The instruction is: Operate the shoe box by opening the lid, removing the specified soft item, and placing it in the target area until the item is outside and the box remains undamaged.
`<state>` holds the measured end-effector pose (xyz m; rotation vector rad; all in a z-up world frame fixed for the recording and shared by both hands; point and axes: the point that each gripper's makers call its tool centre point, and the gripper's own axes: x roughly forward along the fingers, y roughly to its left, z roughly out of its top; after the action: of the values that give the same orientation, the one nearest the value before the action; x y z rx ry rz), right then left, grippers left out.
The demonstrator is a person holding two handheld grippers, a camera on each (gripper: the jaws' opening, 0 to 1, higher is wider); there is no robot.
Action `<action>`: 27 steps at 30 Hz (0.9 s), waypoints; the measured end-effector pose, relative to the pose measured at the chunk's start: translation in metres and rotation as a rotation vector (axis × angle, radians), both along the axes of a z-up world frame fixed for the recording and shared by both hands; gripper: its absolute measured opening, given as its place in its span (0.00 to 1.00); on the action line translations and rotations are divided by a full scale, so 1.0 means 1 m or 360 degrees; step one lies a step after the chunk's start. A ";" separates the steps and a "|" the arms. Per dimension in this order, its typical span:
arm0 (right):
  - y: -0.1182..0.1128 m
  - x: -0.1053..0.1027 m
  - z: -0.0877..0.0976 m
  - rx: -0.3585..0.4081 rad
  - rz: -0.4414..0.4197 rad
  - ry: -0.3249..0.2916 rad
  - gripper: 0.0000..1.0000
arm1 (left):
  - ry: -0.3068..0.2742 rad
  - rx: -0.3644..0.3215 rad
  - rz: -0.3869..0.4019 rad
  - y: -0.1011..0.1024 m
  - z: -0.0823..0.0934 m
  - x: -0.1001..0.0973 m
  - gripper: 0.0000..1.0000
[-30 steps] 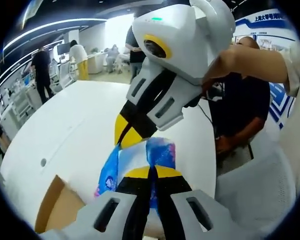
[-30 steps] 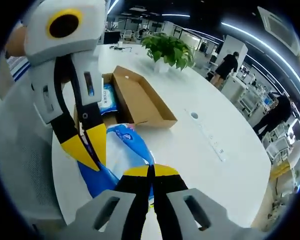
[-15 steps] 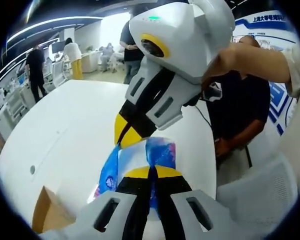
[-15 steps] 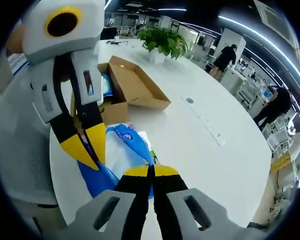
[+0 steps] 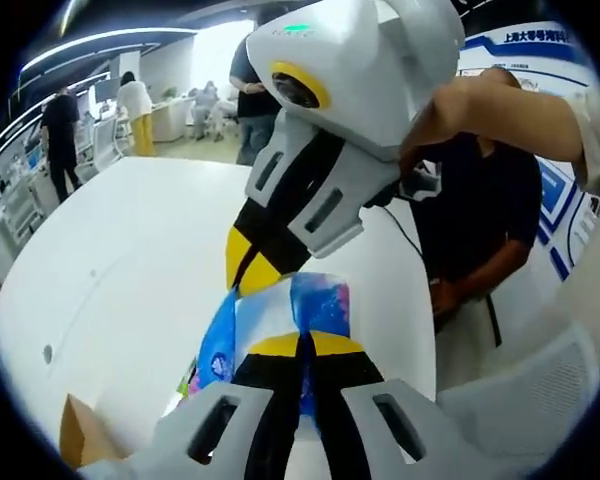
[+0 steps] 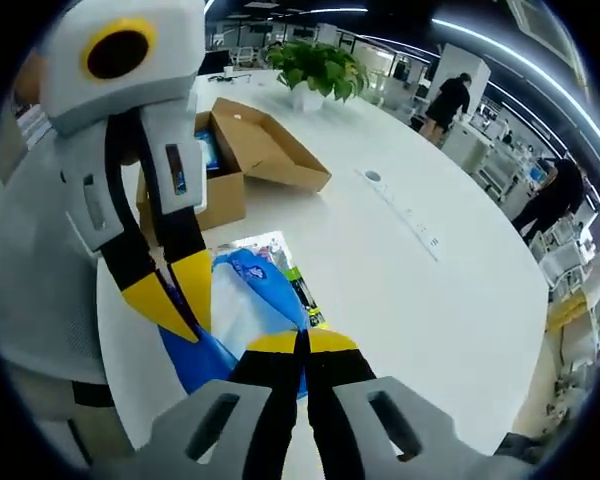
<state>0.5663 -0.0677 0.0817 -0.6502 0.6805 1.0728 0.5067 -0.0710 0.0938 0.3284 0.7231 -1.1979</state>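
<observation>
While both our left gripper and right gripper stay clamped on the soft pack, the shoe box recedes toward eleven o'clock, so we've carried it clear above the table.

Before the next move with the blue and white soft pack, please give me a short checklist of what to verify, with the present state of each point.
1. Right gripper shut on the soft pack: ok.
2. Left gripper shut on the same pack: ok.
3. Pack is outside the shoe box: ok.
4. Box lid is open: ok; damage to the box: cannot tell.
5. Bare white table beside the pack for placing: ok.
6. Pack already rests on the table: cannot tell.
</observation>
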 end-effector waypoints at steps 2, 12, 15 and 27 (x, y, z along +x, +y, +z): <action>-0.004 0.000 -0.002 -0.0003 0.0003 0.0006 0.00 | 0.0001 0.0006 -0.0021 -0.005 -0.003 0.002 0.00; -0.028 0.008 -0.017 -0.0054 -0.0016 0.0030 0.00 | 0.0062 0.0013 -0.0064 -0.032 -0.020 0.009 0.00; -0.035 0.010 -0.023 -0.0066 -0.0023 0.0039 0.00 | 0.0079 0.0016 -0.0080 -0.038 -0.026 0.010 0.00; -0.058 0.021 -0.041 -0.0135 -0.0028 0.0078 0.00 | 0.0108 0.0054 -0.0134 -0.057 -0.045 0.019 0.00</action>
<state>0.5870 -0.1256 0.0408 -0.6915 0.7763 1.0506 0.5254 -0.1282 0.0486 0.3506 0.7958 -1.2824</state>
